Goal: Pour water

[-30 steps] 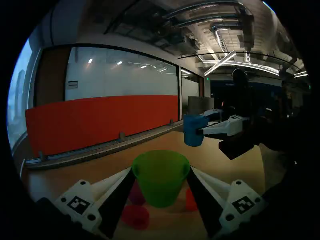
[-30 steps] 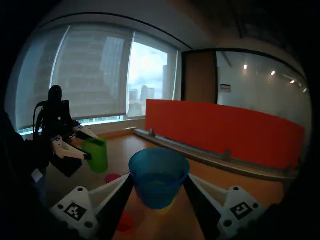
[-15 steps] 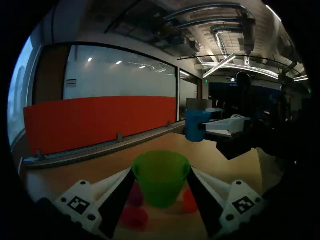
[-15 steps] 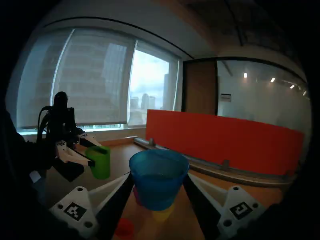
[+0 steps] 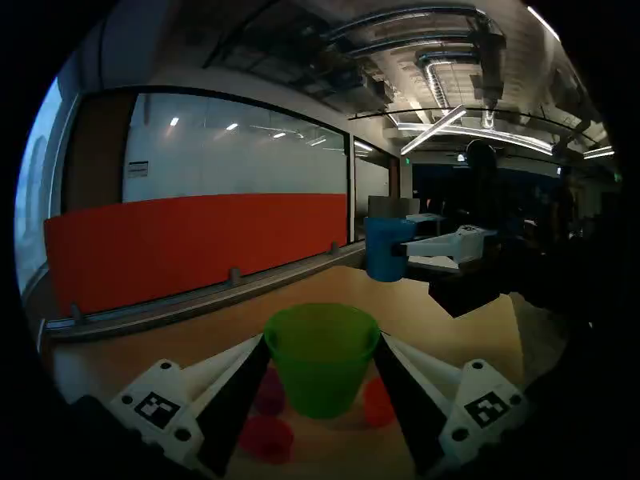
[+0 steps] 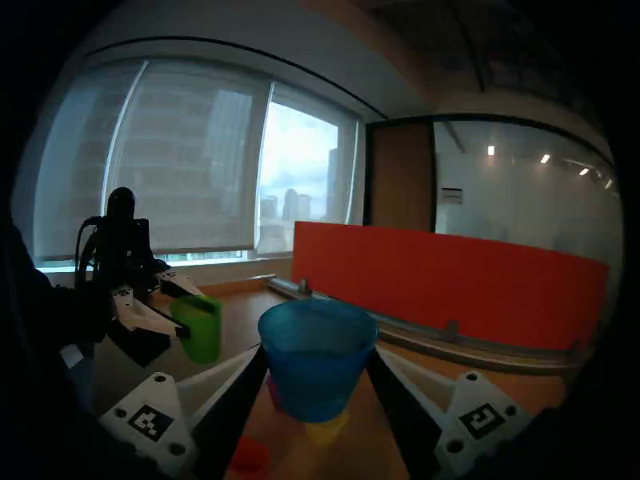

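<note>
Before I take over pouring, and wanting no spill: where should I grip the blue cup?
Grip the blue cup on its side wall below the rim, coming in level from opposite sides, as the right gripper does. It is upright and widens upward, so it should wedge in the grip, leaving the mouth free to pour.

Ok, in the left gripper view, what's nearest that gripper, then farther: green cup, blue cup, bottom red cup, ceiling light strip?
1. green cup: in its grip, centre.
2. red cup: down low, just left.
3. blue cup: held up, ahead right.
4. ceiling light strip: far overhead, right.
</note>
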A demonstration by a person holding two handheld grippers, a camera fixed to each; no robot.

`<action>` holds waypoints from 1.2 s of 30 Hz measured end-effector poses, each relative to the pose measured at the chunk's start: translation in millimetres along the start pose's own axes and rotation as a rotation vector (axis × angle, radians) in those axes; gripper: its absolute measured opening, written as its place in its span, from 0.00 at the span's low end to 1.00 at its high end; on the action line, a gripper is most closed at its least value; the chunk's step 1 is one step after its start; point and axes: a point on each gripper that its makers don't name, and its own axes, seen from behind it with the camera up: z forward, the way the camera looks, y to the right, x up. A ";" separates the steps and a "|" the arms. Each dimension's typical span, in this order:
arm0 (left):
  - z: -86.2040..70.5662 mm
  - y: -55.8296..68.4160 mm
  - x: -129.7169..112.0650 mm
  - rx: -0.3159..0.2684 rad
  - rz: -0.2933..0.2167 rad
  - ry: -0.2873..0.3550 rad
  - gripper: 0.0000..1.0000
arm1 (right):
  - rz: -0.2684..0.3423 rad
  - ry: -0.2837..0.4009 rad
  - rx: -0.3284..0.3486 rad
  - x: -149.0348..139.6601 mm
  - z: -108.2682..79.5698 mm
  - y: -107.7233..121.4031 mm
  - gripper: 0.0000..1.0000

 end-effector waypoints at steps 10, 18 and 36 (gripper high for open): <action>2.4 6.1 -0.5 -0.006 0.014 0.018 0.88 | -0.040 -0.012 0.014 5.7 -0.9 -4.4 0.88; 6.7 15.9 -6.9 -0.014 0.028 0.020 0.87 | -0.092 -0.026 0.029 13.0 2.0 -5.9 0.87; 7.7 21.0 -8.0 -0.032 0.002 0.036 0.87 | -0.330 -0.046 0.043 45.0 15.0 -10.7 0.88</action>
